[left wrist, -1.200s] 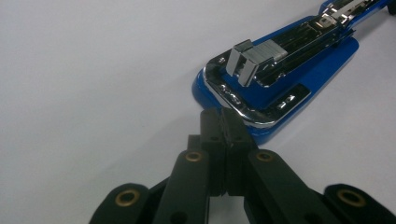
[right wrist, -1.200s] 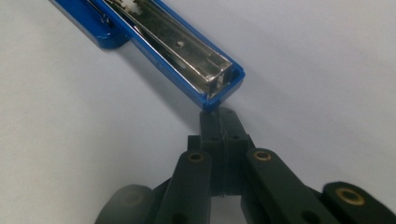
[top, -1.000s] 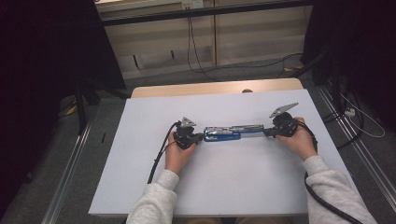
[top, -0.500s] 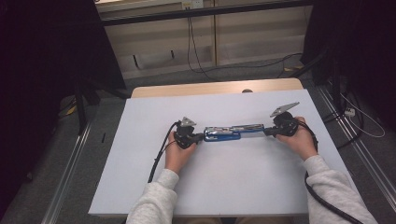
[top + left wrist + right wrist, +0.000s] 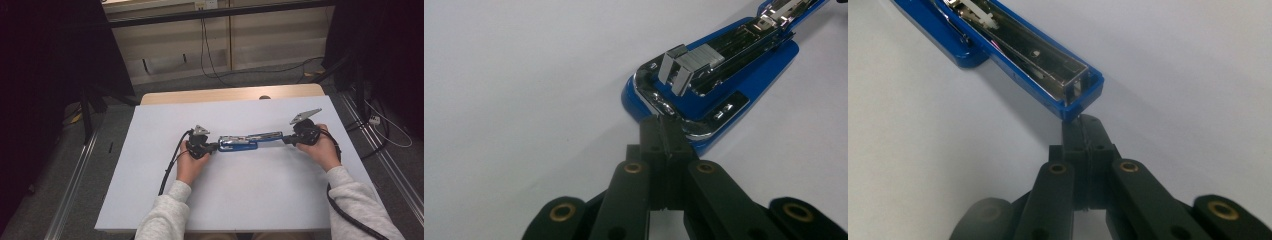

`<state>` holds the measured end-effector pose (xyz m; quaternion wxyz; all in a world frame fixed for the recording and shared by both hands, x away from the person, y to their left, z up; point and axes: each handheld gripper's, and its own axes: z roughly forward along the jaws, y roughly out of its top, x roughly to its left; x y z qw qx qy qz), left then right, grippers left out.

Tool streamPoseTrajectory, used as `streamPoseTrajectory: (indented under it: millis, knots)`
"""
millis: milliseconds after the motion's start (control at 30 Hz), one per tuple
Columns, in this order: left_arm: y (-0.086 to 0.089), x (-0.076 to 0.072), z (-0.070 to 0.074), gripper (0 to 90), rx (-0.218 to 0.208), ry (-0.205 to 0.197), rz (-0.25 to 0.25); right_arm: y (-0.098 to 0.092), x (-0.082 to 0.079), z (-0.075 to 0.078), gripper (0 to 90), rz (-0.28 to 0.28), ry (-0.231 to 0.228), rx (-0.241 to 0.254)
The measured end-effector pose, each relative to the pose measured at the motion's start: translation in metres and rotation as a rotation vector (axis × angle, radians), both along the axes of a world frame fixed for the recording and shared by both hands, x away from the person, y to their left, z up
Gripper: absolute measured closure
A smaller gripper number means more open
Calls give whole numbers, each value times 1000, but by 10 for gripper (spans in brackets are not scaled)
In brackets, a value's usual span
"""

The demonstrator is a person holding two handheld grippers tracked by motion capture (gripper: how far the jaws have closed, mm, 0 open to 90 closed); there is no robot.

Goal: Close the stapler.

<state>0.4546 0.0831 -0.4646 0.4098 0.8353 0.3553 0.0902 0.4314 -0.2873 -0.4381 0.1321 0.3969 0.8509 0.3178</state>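
A blue stapler [image 5: 248, 141] lies swung open flat across the middle of the white table [image 5: 250, 200], its chrome channels facing up. My left gripper [image 5: 213, 146] is shut, and its tips meet the rounded base end of the stapler [image 5: 724, 65]. A strip of staples [image 5: 689, 62] sits in the metal track there. My right gripper [image 5: 287, 140] is also shut, its tips against the square end of the stapler's top arm [image 5: 1038, 65]. In both gripper views the jaws of the left gripper [image 5: 664, 129] and the right gripper [image 5: 1083, 126] stand pressed together with nothing between them.
A wooden tabletop edge [image 5: 230, 94] shows behind the white surface. Cables [image 5: 210, 55] run over the floor beyond, and metal rails [image 5: 75, 190] flank the table. Black cables [image 5: 172, 162] trail from each gripper toward the person.
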Motion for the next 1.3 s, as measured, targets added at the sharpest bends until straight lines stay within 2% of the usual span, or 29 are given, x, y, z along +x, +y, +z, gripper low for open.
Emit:
streamPoseTrajectory:
  millis: [333,433,633,800,867,900,1033,1067,1133,1200,1267,1300]
  knots:
    - [0,0,0,900,2,-1,2,-1,-1,5,900,-1,-19,11]
    - [0,0,0,900,1,0,2,0,0,6,900,-2,-26,51]
    - [0,0,0,900,-1,-2,4,7,0,9,900,20,-34,34]
    - [1,0,0,900,-8,5,3,6,-1,8,875,20,-31,54]
    - [2,0,1,859,-1,-2,6,5,-3,8,839,15,-30,71]
    - [2,0,1,857,-12,8,11,5,-3,8,815,16,-28,75]
    - [6,-2,5,787,-29,4,29,2,-7,9,753,10,-23,113]
    - [8,-2,6,735,-28,7,29,1,-8,9,745,6,-21,121]
    - [10,-4,8,709,-43,17,11,-1,-9,9,688,-3,-21,144]
    - [12,-5,9,604,-51,25,22,-1,-11,9,664,-7,-16,146]
    - [15,-6,11,567,-68,28,25,-2,-12,9,622,-15,-18,162]
    - [15,-7,12,480,-64,26,35,-2,-12,9,606,-13,-11,165]
